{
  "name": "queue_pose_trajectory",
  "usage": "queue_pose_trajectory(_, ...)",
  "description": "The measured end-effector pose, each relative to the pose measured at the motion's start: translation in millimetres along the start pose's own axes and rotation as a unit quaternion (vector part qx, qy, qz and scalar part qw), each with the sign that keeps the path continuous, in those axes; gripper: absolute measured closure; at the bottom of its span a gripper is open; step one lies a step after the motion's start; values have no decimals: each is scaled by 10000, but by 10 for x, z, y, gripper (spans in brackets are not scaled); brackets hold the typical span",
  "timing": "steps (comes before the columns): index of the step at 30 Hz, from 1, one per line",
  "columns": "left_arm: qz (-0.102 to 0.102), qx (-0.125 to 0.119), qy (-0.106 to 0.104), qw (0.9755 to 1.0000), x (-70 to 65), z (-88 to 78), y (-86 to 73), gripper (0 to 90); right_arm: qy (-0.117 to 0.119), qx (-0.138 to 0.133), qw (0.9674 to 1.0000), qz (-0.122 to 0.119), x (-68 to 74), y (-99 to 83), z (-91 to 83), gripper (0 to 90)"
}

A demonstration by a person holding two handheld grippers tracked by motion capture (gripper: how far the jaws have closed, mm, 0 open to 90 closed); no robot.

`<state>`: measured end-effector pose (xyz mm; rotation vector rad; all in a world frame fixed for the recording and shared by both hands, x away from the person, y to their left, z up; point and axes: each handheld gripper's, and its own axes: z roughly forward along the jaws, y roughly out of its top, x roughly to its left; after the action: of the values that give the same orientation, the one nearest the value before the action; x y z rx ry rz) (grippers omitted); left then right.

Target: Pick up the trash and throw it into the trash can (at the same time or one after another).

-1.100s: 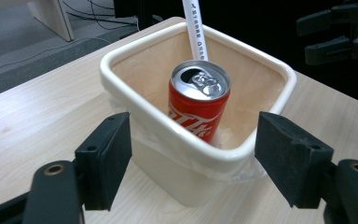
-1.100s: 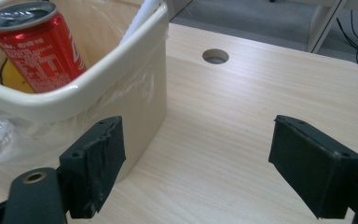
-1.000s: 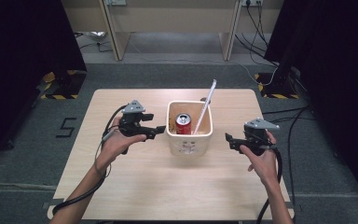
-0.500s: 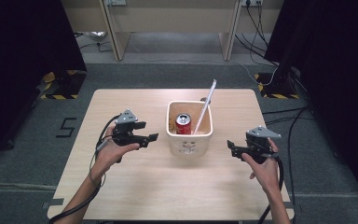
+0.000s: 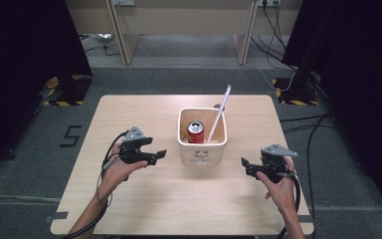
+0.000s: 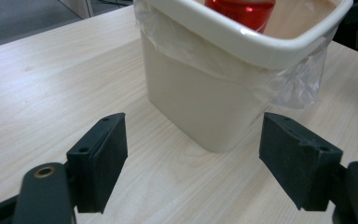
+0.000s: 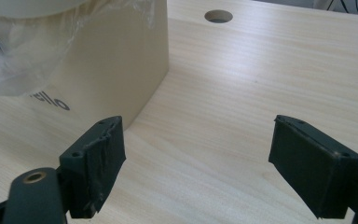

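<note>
Flanking the bin (image 5: 202,144), left claw (image 5: 160,153) and right claw (image 5: 244,163) gape empty

bin (image 5: 202,149) blocks table (image 5: 144,204) centre; can (image 5: 195,132), stick (image 5: 219,113) crowd its mouth | bare wood either side

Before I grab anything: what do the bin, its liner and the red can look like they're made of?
Bin: looks like cream moulded plastic, smooth and matt, with a rounded rolled rim.
Liner: thin clear plastic film, crinkled and see-through where it folds over the rim.
Red can: probably aluminium; its silvery top with a glossy red wall suggests a drinks can, though that is a guess from looks.
</note>
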<state>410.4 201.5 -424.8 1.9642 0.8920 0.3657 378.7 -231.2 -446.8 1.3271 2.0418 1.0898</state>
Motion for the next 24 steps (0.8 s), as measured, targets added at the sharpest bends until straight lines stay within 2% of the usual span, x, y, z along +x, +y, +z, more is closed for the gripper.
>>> queue_pose_trajectory(11, 38, 135, 133, 9998, 0, 67, -165, 191, 71, 79, 9999, 93, 37, -174, 66, 170)
queue_pose_trajectory(19, -95, 207, 55, 9997, 20, 131, -373, 191, 60, 165, 9998, 115, 49, -281, 98, 170)
queue_pose_trajectory(24, -67, 280, 37, 9996, 18, 158, -468, 191, 74, 193, 9997, 123, 73, -337, 111, 170)
